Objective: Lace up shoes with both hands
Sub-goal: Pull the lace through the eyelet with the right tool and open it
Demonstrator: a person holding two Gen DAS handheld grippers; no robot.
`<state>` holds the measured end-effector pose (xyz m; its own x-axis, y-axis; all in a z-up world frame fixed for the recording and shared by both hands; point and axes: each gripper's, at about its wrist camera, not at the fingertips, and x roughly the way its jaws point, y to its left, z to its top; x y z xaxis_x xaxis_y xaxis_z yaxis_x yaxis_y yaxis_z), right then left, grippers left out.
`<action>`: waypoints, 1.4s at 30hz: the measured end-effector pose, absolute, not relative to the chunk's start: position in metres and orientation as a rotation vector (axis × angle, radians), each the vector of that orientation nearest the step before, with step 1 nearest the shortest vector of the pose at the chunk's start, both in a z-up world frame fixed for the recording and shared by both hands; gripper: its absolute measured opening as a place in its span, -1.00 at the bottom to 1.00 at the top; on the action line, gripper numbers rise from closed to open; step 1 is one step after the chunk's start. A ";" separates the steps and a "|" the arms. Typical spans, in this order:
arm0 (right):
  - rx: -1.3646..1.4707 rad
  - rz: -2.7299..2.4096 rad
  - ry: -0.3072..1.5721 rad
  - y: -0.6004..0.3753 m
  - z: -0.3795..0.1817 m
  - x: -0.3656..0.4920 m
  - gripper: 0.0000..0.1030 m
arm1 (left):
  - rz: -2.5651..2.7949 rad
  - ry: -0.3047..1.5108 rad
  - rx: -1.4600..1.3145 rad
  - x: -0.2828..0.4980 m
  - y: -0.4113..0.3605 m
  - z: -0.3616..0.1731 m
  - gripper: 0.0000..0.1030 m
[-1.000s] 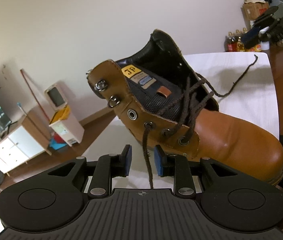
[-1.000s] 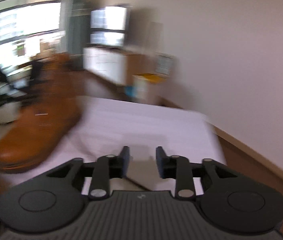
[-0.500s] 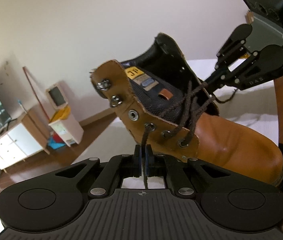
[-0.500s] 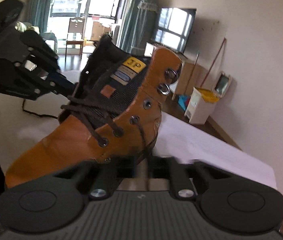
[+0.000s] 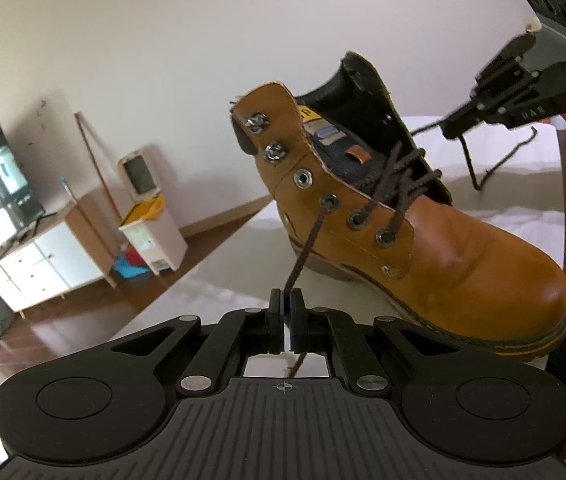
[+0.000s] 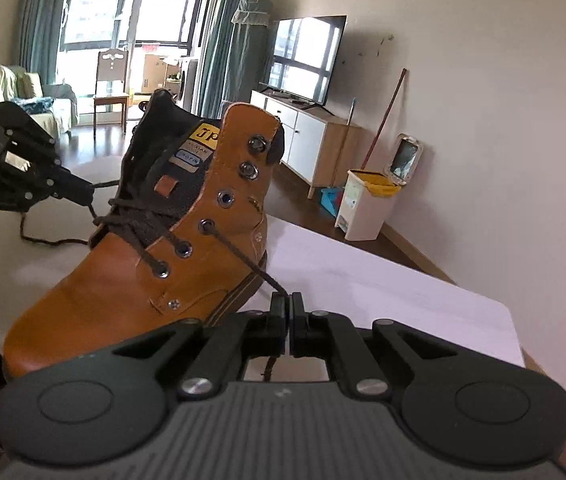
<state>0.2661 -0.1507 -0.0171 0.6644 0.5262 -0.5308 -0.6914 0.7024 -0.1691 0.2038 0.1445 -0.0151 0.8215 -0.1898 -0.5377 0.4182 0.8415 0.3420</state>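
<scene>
A big white table (image 6: 383, 280) fills the near part of the room. On it stands a tan boot (image 5: 423, 248), the only shoe here. Its toe points toward the person and its open top leans back.

A dark brown lace (image 5: 307, 248) is threaded through the lower rings of the boot and crosses over the black tongue (image 6: 187, 168). The upper rings and the two metal hooks at the top have no lace in them.

The left gripper (image 5: 286, 303) is shut tight on one end of the lace. That end comes out of a ring on the side of the boot and runs straight down into the closed jaws.

The right gripper (image 6: 287, 304) is shut tight on the other end. This end comes out of a ring on the other side of the boot and runs down to the closed jaws, pulled straight.

Each gripper shows in the other one's view, on the far side of the boot. A loose bit of lace lies on the table behind the boot.

Far off by the wall stand a white bin (image 6: 367, 208), a low cabinet (image 6: 307, 132) and a TV (image 6: 307, 60).
</scene>
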 end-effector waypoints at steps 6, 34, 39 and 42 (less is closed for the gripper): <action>-0.285 0.711 0.485 -0.172 -0.022 0.250 -0.56 | -0.324 0.505 0.382 0.200 0.151 -0.012 -0.92; -0.211 0.426 0.616 -0.261 -0.049 0.226 0.67 | -0.083 0.667 0.318 0.183 0.152 -0.021 0.74; -0.210 0.391 0.623 -0.269 -0.051 0.223 0.75 | -0.063 0.647 0.335 0.184 0.150 -0.017 0.82; -0.209 0.380 0.624 -0.275 -0.050 0.221 0.80 | -0.050 0.629 0.347 0.184 0.146 -0.015 0.91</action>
